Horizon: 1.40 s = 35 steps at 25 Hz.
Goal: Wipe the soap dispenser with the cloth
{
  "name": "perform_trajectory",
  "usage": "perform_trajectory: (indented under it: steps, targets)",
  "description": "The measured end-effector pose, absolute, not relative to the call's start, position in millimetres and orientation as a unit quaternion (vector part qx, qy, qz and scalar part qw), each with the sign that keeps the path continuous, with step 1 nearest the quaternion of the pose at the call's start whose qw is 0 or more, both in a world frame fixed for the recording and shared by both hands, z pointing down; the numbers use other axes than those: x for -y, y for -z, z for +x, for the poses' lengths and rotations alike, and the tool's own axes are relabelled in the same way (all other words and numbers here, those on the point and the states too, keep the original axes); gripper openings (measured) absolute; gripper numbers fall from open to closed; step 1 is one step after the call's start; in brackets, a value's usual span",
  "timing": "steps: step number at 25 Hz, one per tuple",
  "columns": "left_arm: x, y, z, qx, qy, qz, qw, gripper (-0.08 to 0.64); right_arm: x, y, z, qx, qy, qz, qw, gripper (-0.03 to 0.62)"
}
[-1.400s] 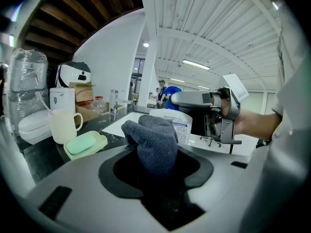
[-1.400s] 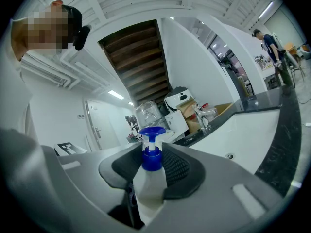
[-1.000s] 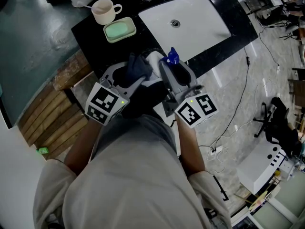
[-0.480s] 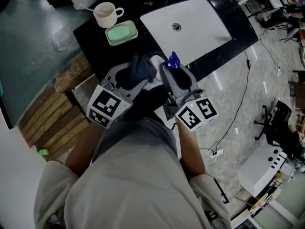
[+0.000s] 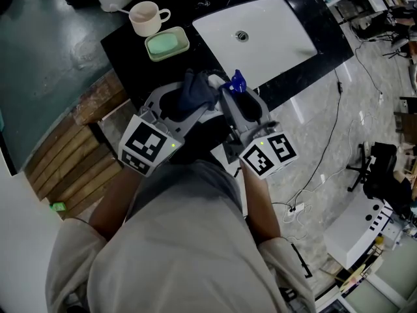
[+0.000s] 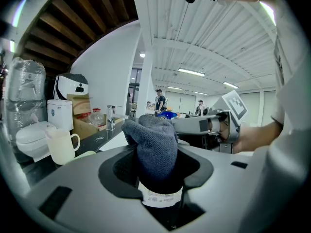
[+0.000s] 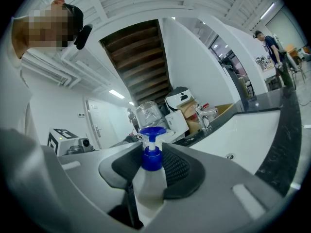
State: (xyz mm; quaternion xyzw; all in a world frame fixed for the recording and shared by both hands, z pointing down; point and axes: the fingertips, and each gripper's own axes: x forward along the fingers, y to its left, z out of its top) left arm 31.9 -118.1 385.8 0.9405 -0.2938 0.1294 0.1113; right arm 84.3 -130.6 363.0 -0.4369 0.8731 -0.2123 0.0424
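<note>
My right gripper [image 5: 233,91] is shut on the soap dispenser [image 7: 149,181], a white bottle with a blue pump top [image 5: 236,79]. It is held up in front of the person's chest, above the counter's near edge. My left gripper [image 5: 193,98] is shut on a dark grey cloth [image 6: 153,147], whose bunched end [image 5: 193,90] sits against the bottle's left side, near its white shoulder [image 5: 214,79]. In the left gripper view a white label shows under the cloth between the jaws. The bottle's lower body is hidden by the right gripper.
A black counter [image 5: 130,57] holds a white sink basin [image 5: 270,28] with a drain [image 5: 242,36], a green soap dish [image 5: 167,44] and a cream mug [image 5: 143,17]. Wooden slats [image 5: 71,162] lie left. Cables [image 5: 326,155] run across the tiled floor at right.
The left gripper with the cloth has shifted slightly right and up along the bottle, closer to the blue pump. The right gripper holds the dispenser in nearly the same place.
</note>
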Motion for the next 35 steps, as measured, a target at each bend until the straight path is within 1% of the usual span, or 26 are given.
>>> perform_trajectory:
  steps: [35]
  targets:
    - [91.7, -389.1, 41.9, 0.275, -0.127, 0.948, 0.099, 0.175, 129.9, -363.8, 82.4, -0.872, 0.203, -0.445, 0.029, 0.121]
